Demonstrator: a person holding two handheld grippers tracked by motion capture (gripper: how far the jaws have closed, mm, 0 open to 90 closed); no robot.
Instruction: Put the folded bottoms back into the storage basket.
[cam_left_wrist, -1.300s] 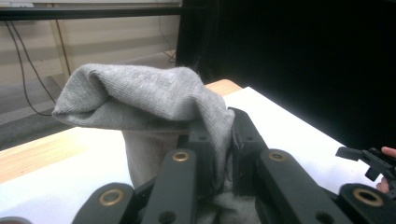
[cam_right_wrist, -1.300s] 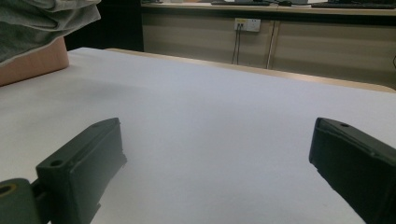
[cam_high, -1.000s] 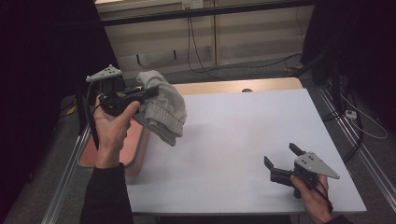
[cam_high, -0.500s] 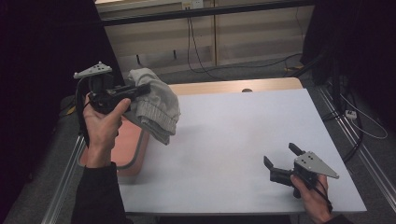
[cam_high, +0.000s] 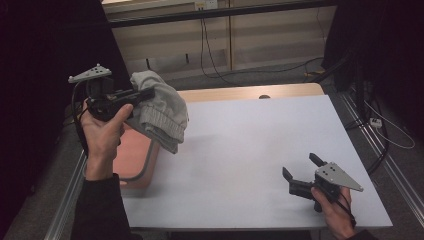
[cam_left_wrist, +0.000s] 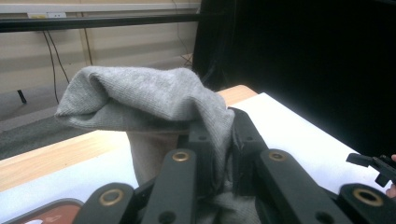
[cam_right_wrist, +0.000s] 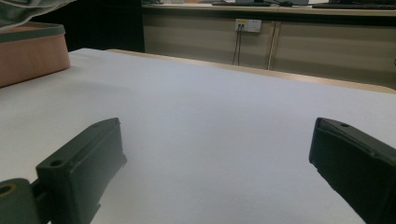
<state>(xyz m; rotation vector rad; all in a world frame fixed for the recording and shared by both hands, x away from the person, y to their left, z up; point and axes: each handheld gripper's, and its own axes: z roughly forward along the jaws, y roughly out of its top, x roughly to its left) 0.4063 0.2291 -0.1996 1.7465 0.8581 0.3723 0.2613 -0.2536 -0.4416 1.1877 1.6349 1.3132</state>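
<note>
At upper left of the frame, our left hand-held gripper (cam_high: 142, 95) clamps a grey garment (cam_high: 161, 112) above the bench (cam_high: 240, 150); our right hand-held gripper (cam_high: 300, 169), lower right, stands apart.

A table (cam_high: 240, 165) fills the middle of the high view. At its left edge sits a tray (cam_high: 131, 161), partly overhanging the side. Above the tray, raised off the table, the left gripper (cam_high: 142, 95) pinches a folded cloth (cam_high: 162, 112), which hangs down over the tray's far end without touching the tabletop. Near the table's front right corner, well apart from the cloth, the right gripper (cam_high: 301, 169) rests low over the surface, jaws spread and pointing toward the far left. Behind the table runs a wall with cables (cam_high: 210, 47) hanging down to the floor.
</note>
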